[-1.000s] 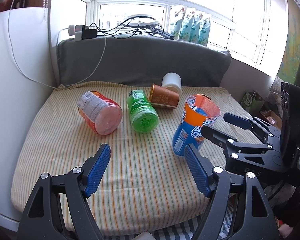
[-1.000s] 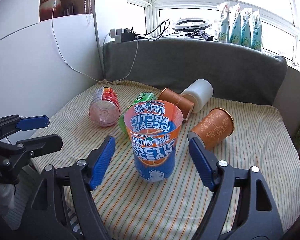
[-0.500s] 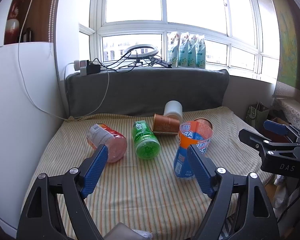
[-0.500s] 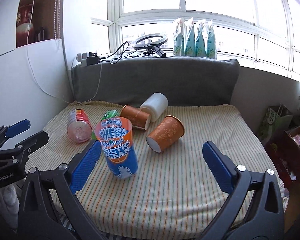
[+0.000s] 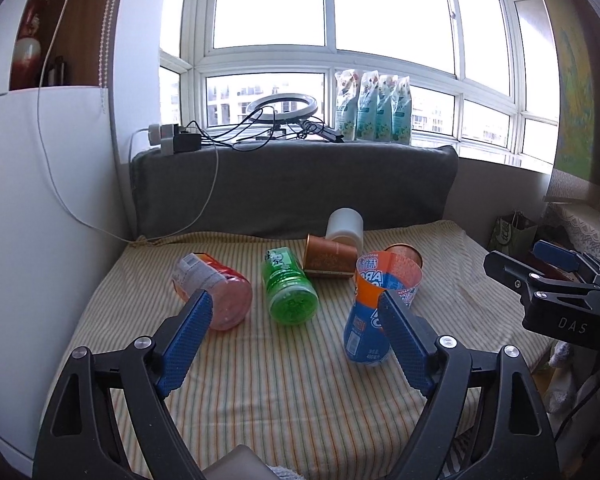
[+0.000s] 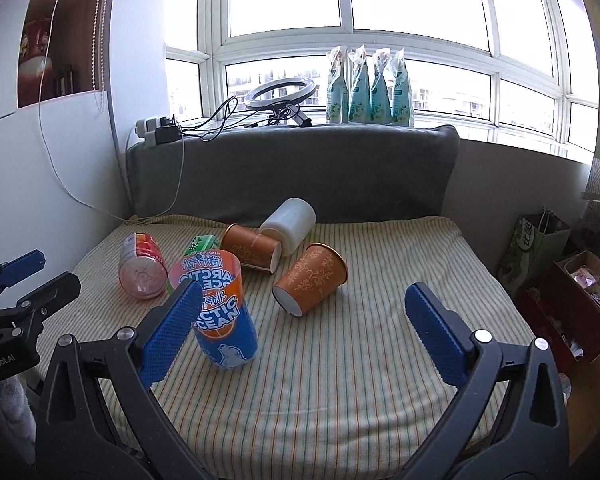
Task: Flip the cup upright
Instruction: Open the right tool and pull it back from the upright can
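The orange-and-blue Arctic Ocean cup [image 6: 220, 312] stands upright on the striped cloth [image 6: 340, 380], mouth up; it also shows in the left wrist view [image 5: 374, 312]. My right gripper [image 6: 300, 330] is open and empty, pulled back from the cup, which sits by its left finger. My left gripper [image 5: 296, 342] is open and empty, back near the front edge. A red cup [image 5: 214, 294], a green cup [image 5: 290, 292], two brown patterned cups [image 6: 310, 282] [image 6: 250, 246] and a white cup [image 6: 290, 224] lie on their sides.
A grey cushion [image 6: 292, 172] backs the surface, with a ring light [image 6: 278, 94], cables and pouches [image 6: 370, 88] on the sill. A white wall [image 5: 40, 200] stands left. Bags and a box [image 6: 572, 292] sit on the floor at right.
Both grippers have pulled back and up from the cloth. The right gripper has moved off the upright Arctic Ocean cup and shifted right; the cup stays standing.
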A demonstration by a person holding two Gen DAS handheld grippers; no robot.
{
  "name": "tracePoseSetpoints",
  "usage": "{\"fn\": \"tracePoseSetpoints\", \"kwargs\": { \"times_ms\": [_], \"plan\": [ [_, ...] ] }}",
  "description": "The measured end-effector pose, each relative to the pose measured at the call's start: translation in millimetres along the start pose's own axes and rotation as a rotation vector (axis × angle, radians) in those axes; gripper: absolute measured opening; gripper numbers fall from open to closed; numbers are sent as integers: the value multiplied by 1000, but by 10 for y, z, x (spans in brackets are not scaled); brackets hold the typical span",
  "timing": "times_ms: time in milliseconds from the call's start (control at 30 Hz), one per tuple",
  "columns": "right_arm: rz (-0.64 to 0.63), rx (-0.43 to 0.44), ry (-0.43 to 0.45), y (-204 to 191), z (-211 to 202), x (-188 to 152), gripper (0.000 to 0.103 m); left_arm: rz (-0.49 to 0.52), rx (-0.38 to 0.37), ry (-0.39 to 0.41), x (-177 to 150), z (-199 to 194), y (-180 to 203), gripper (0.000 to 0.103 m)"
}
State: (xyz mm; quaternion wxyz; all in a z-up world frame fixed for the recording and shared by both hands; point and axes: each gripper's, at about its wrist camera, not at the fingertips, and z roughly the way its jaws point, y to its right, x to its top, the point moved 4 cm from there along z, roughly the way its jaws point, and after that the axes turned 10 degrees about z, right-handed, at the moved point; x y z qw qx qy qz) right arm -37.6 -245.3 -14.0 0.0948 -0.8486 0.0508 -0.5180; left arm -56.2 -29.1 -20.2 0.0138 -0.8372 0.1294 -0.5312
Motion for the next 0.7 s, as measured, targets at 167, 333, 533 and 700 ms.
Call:
{"fn": "tracePoseSetpoints", "kwargs": {
  "times_ms": [167,333,533,700],
  "plan": [
    [-1,-3,1,-1,0,2,103,-6,6,2,7,-1,-21,85],
    [0,-6,3,1,3,10,103,-5,8,4,10,0,-31,85],
    [-1,-5,3,-1,7,10,103,-8,13,-1,12,14,-34,85],
    [0,-6,2,-6,7,8,103,-5,13,-6,11,37,-38,85]
  ]
}}
